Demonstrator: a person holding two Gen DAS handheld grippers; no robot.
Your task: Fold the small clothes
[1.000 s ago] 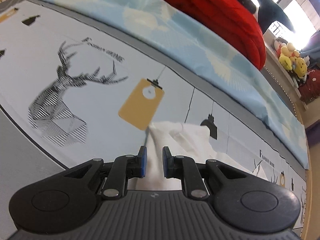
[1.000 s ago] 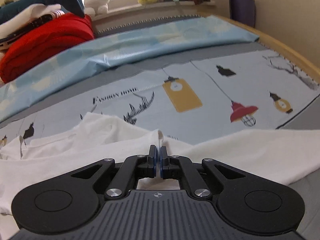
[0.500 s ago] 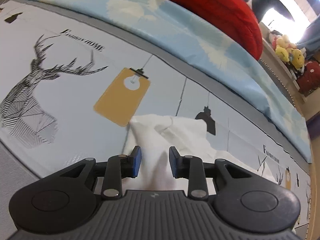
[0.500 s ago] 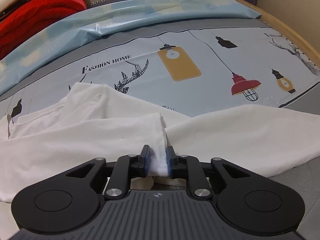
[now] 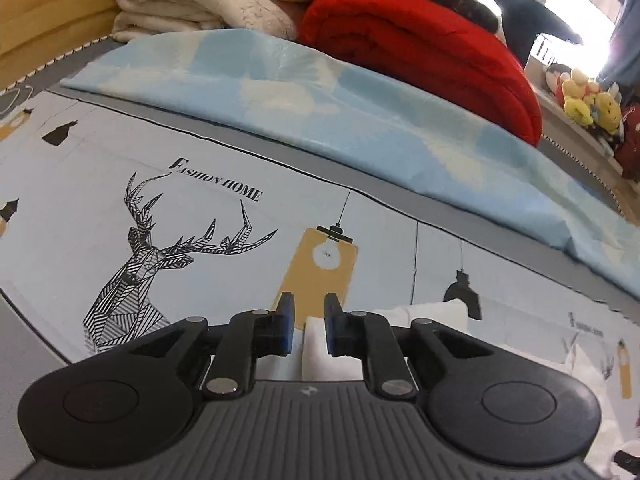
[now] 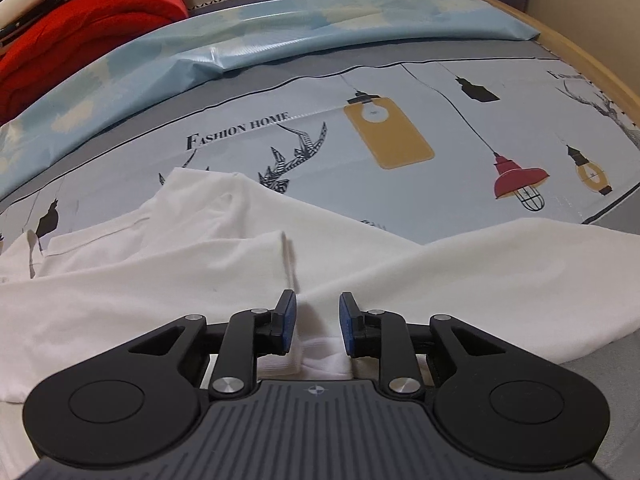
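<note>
The white garment [image 6: 160, 280] lies spread flat on the printed bed sheet [image 6: 280, 160]. Its long axis runs across the right wrist view, from the left frame edge to the right, parallel to the sheet's near edge. A folded-over layer ends in a hem edge [image 6: 286, 256] just ahead of the right gripper [image 6: 318, 320]. The right gripper's jaws stand apart, with cloth lying between them but not clamped. In the left wrist view, one end of the garment [image 5: 432, 312] lies low beside the left gripper [image 5: 306, 326]. Its jaws are likewise parted, a white fold between them, ungripped. Beyond the sheet's far edge lie a light blue blanket [image 5: 320, 92] and a rolled red blanket [image 5: 420, 52].
</note>
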